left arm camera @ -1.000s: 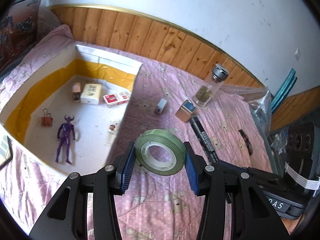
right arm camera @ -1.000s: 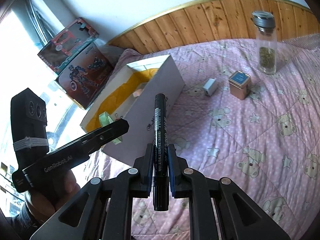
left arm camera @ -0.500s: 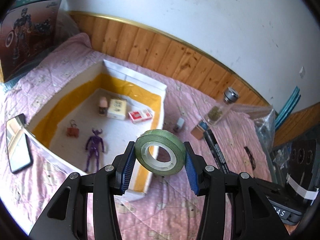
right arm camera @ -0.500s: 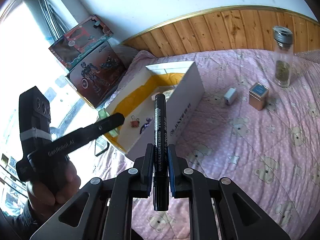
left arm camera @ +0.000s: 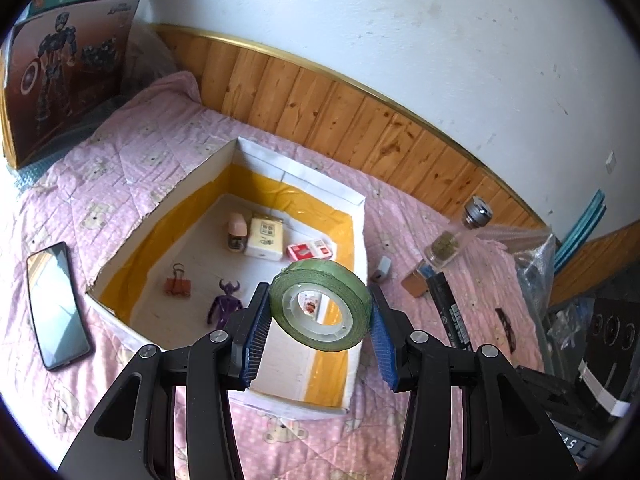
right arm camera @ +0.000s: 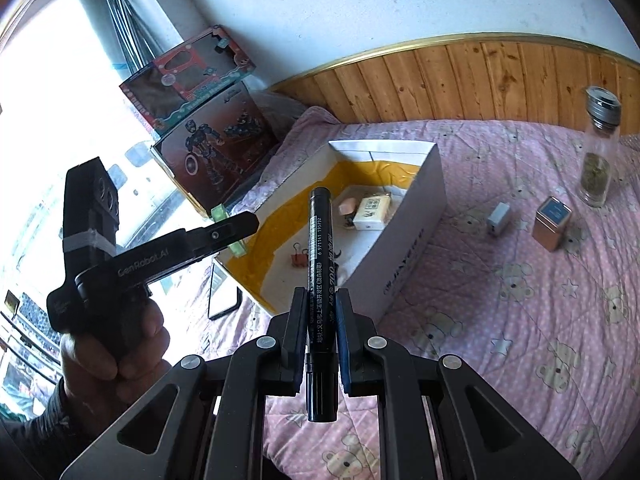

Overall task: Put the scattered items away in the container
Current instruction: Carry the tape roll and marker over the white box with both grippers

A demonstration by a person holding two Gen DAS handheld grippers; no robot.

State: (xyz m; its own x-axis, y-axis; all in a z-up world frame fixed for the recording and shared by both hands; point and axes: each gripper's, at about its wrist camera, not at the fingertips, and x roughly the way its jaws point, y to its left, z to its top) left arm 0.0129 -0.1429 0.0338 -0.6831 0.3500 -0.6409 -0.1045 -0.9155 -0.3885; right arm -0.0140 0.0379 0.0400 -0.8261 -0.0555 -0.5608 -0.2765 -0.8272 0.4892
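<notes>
My left gripper [left arm camera: 318, 322] is shut on a green tape roll [left arm camera: 320, 304] and holds it above the near right part of the white box [left arm camera: 304, 174] with yellow inner walls. The box holds a purple figure [left arm camera: 224, 306], an orange binder clip [left arm camera: 176, 286], a cream carton [left arm camera: 264, 237], a red pack [left arm camera: 310, 251] and a small pink-capped bottle [left arm camera: 236, 232]. My right gripper [right arm camera: 321, 312] is shut on a black marker [right arm camera: 320, 280], held in the air short of the box [right arm camera: 416, 236]. The left gripper also shows in the right wrist view [right arm camera: 224, 232].
On the pink bedspread right of the box lie a small grey item [right arm camera: 499, 219], a copper tin [right arm camera: 552, 223] and a glass jar [right arm camera: 598, 148]. A phone [left arm camera: 56, 308] lies left of the box. Toy boxes [right arm camera: 200, 128] stand at the far left against the wall.
Both grippers have risen and moved left towards the box with their loads. The left gripper with the tape now hangs over the box's near right part. The grips are unchanged.
</notes>
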